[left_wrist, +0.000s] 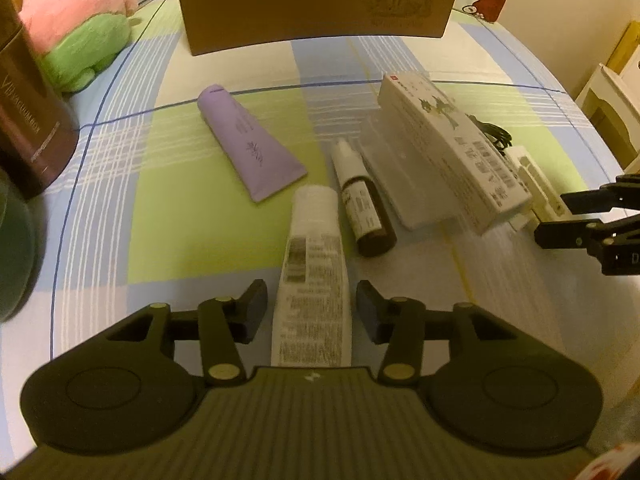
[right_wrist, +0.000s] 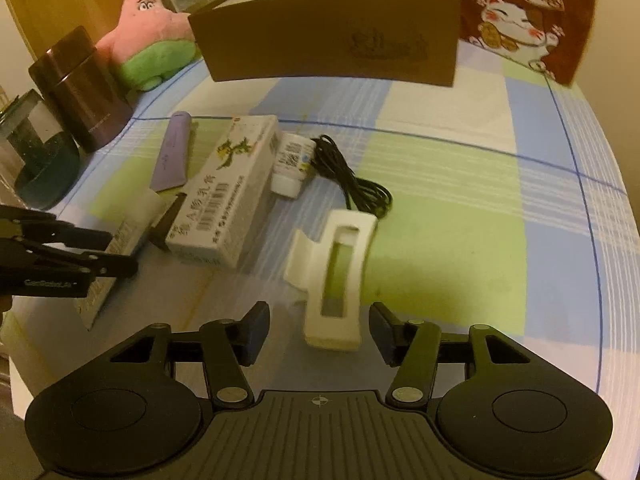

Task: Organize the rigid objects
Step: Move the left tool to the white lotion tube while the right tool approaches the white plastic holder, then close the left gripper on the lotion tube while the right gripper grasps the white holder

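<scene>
My left gripper (left_wrist: 312, 306) is open, its fingers on either side of a white tube (left_wrist: 314, 264) lying on the checked cloth. A dark dropper bottle (left_wrist: 362, 200), a purple tube (left_wrist: 248, 140) and a white carton (left_wrist: 452, 148) lie ahead. My right gripper (right_wrist: 320, 330) is open around the near end of a white plastic holder (right_wrist: 340, 272). The carton (right_wrist: 228, 184), a small white jar (right_wrist: 292, 160), a black cable (right_wrist: 352, 176) and the purple tube (right_wrist: 174, 152) lie beyond. The left gripper also shows at the left edge of the right wrist view (right_wrist: 116, 252).
A brown cardboard box (right_wrist: 332, 36) stands open at the back. A pink and green plush (right_wrist: 152, 36), a dark canister (right_wrist: 80, 88) and a dark round dish (right_wrist: 48, 176) sit at the left. A red cat-print bag (right_wrist: 524, 12) stands at the back right.
</scene>
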Demonstrator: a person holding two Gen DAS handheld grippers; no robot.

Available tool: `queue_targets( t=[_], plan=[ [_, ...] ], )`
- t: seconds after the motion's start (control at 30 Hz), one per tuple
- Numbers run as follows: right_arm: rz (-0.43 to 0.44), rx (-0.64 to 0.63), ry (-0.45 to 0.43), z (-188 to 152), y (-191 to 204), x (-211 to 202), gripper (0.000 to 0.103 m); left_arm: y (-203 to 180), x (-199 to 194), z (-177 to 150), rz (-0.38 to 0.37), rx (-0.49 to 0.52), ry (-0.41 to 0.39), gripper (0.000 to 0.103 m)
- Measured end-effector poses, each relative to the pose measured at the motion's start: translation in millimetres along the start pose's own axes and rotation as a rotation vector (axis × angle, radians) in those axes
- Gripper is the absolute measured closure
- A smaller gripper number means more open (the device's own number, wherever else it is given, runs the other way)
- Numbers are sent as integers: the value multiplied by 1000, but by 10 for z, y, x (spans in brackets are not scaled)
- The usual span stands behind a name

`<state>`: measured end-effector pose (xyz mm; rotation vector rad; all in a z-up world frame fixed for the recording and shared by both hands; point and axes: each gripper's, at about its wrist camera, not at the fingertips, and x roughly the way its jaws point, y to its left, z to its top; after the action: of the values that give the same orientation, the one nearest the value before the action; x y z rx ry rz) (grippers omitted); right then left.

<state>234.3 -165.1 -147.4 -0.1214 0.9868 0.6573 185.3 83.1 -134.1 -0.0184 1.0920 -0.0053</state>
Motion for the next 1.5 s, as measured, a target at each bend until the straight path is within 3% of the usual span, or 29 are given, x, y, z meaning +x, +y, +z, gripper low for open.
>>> queue_targets(
  t=[0.13,0.2,0.4,0.5,0.8,1.5],
  plan=[
    [-19,-1,-23,75,36,67,48,-28,49,51,14,16,-13,62],
    [-17,-4,-24,105,45,102,48,-36,60,74,11,20,-15,69],
    [-28,2,-24,126,55,176,49,-61,84,112,25,9,-14,70],
    [-37,-16,-26,105,54,187,61,-67,78,106,33,-1,-15,70],
    [-2,-20,-52,46,-10,37,61,-108,-10,25,62,-41,-18,70],
    [83,-33,-146,219,-317,-430,61,-276,-616,124,166,-142,-130,70]
  ],
)
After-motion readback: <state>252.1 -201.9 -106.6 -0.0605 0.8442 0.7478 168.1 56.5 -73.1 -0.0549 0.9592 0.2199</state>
